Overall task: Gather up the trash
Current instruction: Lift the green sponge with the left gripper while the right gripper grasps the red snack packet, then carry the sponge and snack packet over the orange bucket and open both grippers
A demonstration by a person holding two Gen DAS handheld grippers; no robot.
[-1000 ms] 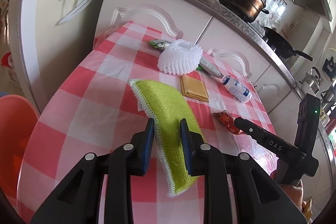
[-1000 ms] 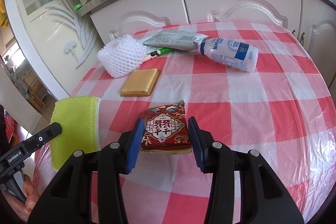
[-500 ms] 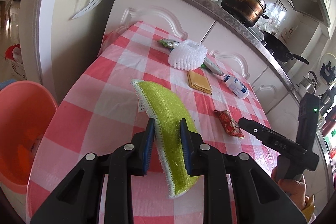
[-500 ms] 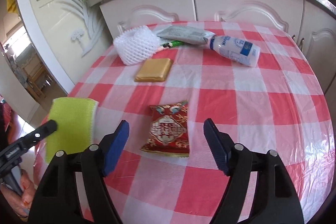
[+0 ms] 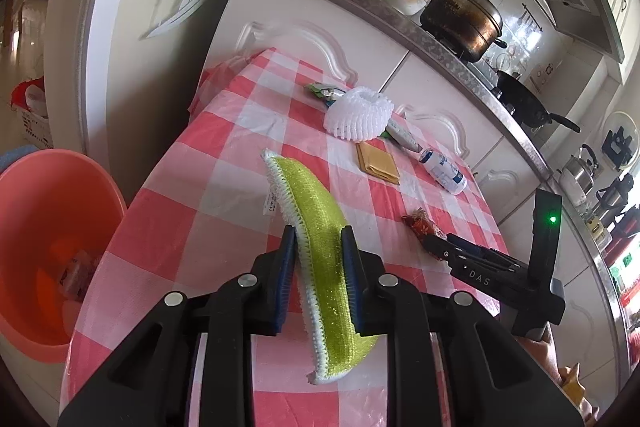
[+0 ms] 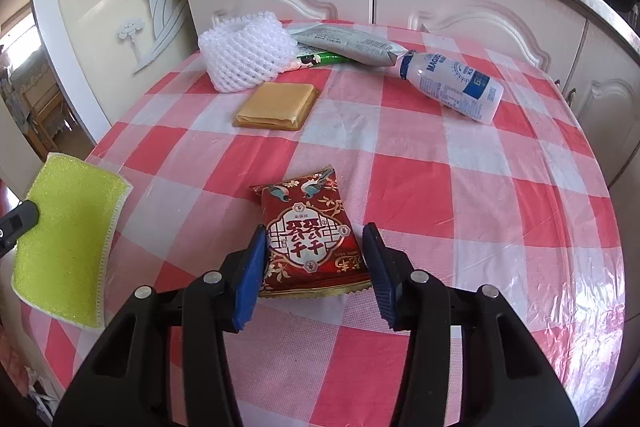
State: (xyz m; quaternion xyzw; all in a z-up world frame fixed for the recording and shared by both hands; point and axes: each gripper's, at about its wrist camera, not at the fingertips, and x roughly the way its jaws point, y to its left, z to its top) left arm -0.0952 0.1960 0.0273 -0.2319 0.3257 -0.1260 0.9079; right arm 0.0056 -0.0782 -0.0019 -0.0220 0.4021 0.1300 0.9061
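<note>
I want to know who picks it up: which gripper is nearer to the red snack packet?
Right. The right gripper straddles the red snack packet, its jaws just closing. The left gripper is off to its side, clamping the green cloth.

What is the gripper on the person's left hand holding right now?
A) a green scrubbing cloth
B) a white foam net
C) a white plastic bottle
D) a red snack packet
A: the left gripper is shut on the green scrubbing cloth, which stands on edge between its blue pads above the checked table.
</note>
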